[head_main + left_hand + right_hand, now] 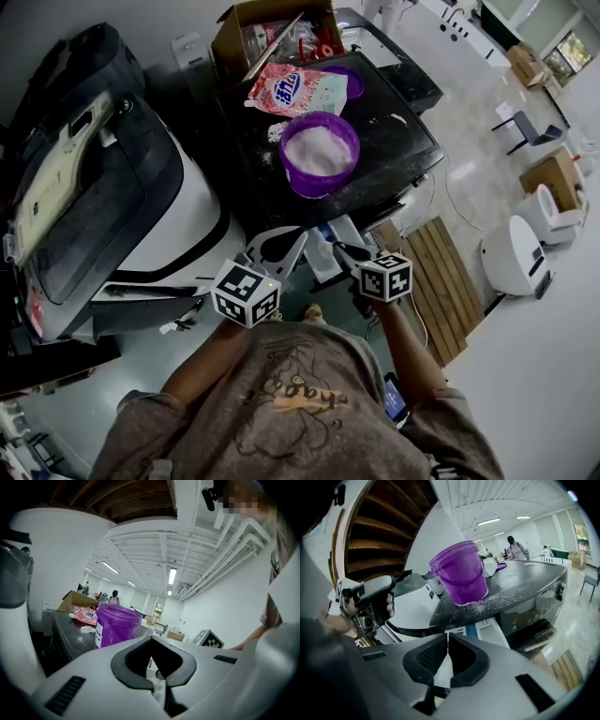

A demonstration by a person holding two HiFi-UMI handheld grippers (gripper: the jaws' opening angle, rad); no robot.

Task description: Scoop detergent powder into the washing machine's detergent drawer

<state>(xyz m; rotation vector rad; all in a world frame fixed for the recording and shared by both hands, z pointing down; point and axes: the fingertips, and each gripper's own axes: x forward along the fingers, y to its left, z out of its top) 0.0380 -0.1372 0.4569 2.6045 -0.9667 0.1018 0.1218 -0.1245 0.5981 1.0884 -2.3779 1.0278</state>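
Note:
A purple bucket [319, 150] [116, 624] [461, 571] of white detergent powder stands on the black washer top [384, 150]. Below its front edge the white detergent drawer [325, 265] [490, 631] is pulled out. Both grippers hang side by side just over the drawer. My left gripper [298, 234] [151, 639] has its tips meeting, and only a white patch shows through the gap behind them. My right gripper [339, 249] [446, 635] is shut and tilted down at the drawer. No scoop is visible in either one.
A pink detergent bag [295, 91], a purple lid [354, 81] and an open cardboard box [272, 28] lie behind the bucket, with spilled powder around it. A white and black machine [141, 216] stands to the left. A wooden pallet [441, 281] lies on the floor to the right.

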